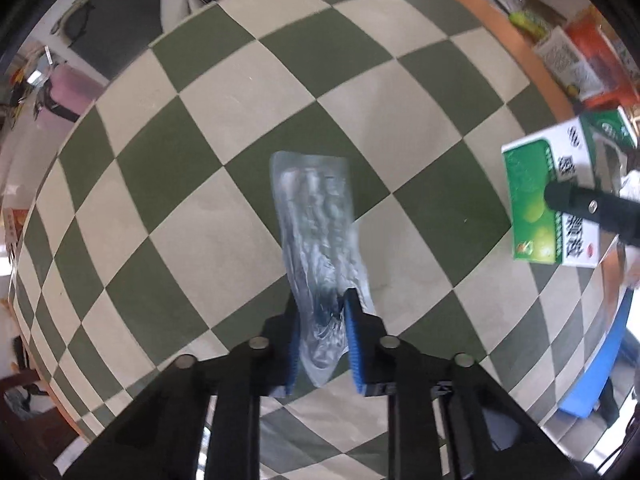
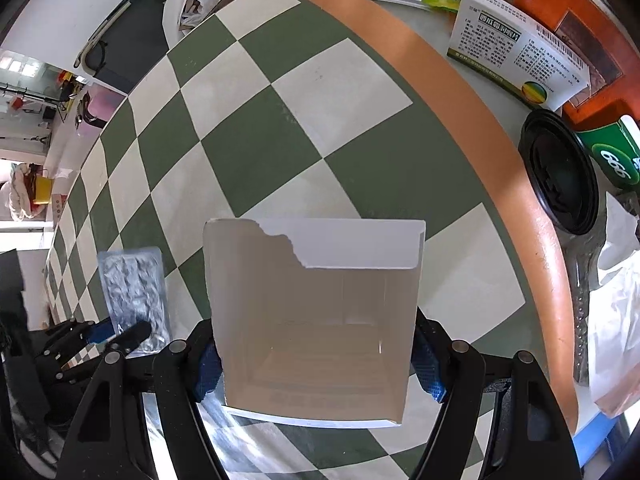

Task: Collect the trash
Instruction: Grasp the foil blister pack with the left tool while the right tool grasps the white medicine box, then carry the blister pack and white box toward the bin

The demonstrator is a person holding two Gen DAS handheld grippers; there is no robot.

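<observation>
A clear, crinkled blister pack (image 1: 316, 232) hangs over the checked tablecloth (image 1: 192, 208), and my left gripper (image 1: 322, 304) is shut on its lower end between the blue pads. My right gripper (image 2: 316, 340) is shut on the sides of an open white carton (image 2: 316, 312), whose empty inside and torn flap face the camera. In the left wrist view that same carton (image 1: 548, 200) shows its green and white print at the right, with a black finger (image 1: 580, 204) across it. At the lower left of the right wrist view, the left gripper (image 2: 120, 330) holds the blister pack (image 2: 132, 288).
The green and cream cloth ends in an orange band (image 2: 452, 80). Beyond it lie a white medicine box (image 2: 516, 44), a black round lid (image 2: 560, 172), a green box (image 2: 616, 156), an orange box (image 2: 580, 12) and crumpled white paper (image 2: 616, 280). A blue stool (image 1: 592, 364) stands below the table's edge.
</observation>
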